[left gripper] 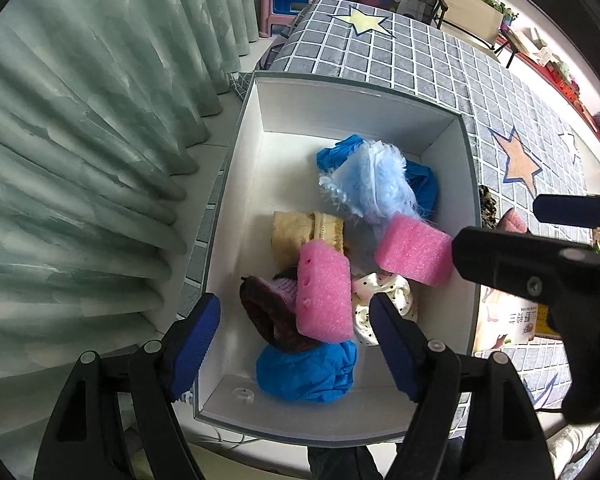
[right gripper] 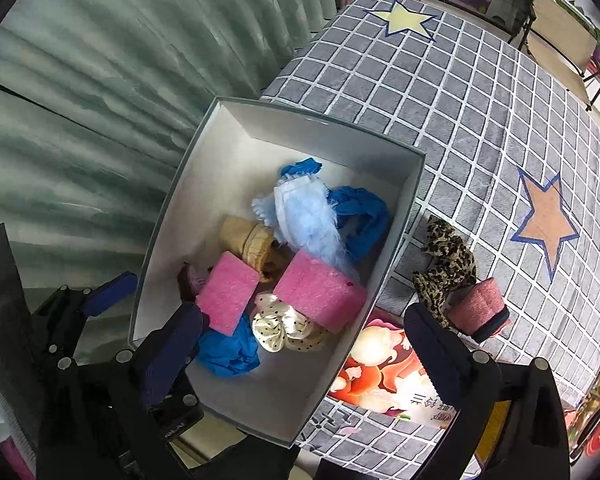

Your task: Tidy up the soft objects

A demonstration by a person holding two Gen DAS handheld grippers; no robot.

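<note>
Soft objects fill the white box (right gripper: pixel 396 216) on the grey grid-patterned cloth (right gripper: pixel 480 120): two pink sponges (left gripper: pixel 324 292) (right gripper: pixel 320 290), a fluffy light-blue piece (right gripper: pixel 304 216) and a polka-dot scrunchie (right gripper: pixel 284 330). Over the near end hangs the left gripper (left gripper: pixel 296 348), jaws spread wide and empty, one sponge showing between its fingers. The right gripper (right gripper: pixel 304 344) is equally wide and empty, straddling the box's right wall, with a leopard-print scrunchie (right gripper: pixel 446 266) and pink roll (right gripper: pixel 478 308) outside just by its right finger.

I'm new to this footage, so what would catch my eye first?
Two bright pink sponges lie atop the pile in the white box, beside a fluffy light-blue cloth. Outside, on the grey checked cover, lie a leopard-print scrunchie and a pink roll.
</note>
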